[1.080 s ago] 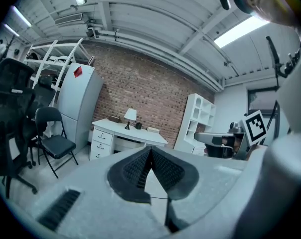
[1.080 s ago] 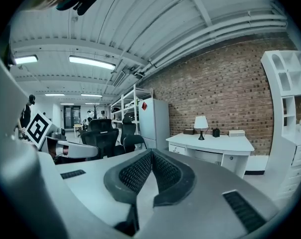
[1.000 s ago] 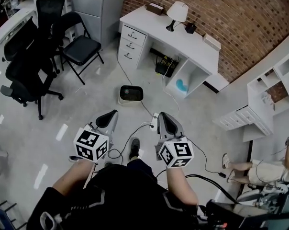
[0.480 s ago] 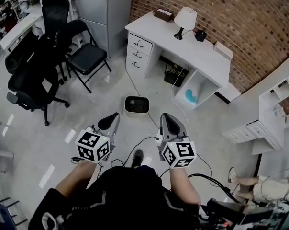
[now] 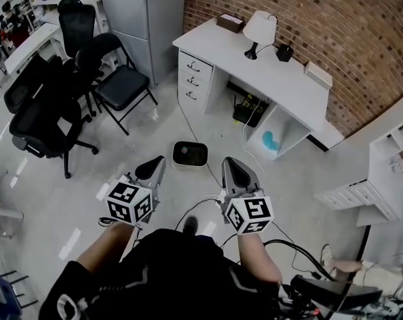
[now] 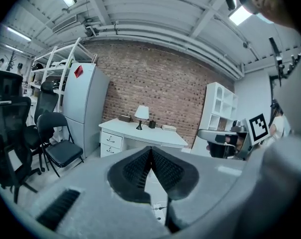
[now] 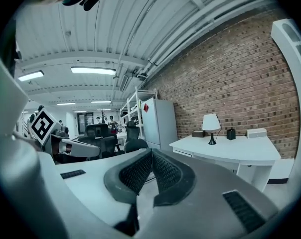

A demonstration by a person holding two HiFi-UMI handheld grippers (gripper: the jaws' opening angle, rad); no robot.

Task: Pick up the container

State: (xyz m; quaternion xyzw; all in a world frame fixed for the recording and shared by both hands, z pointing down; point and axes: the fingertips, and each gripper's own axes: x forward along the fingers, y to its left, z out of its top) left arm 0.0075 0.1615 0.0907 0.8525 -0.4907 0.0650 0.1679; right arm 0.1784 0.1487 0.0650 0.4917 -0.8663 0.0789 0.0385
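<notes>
The container (image 5: 190,155) is a small white square tub with a dark inside. It stands on the pale floor in front of the white desk (image 5: 268,69). In the head view my left gripper (image 5: 160,161) and right gripper (image 5: 225,161) are held side by side at waist height, above and just short of the tub. Both point toward it and neither touches it. Each gripper's jaws are closed pad to pad with nothing between them, as the left gripper view (image 6: 151,149) and right gripper view (image 7: 151,152) show. Neither gripper view shows the tub.
A lamp (image 5: 258,27) and small boxes sit on the desk. A grey cabinet (image 5: 145,9) stands left of it, with a folding chair (image 5: 121,79) and black office chairs (image 5: 41,112) further left. Cables (image 5: 195,209) trail across the floor. White shelving (image 5: 388,172) is at the right.
The view has shifted toward the desk, and the tub now sits lower in the picture, closer to the gripper tips. Both grippers stay shut and level.
</notes>
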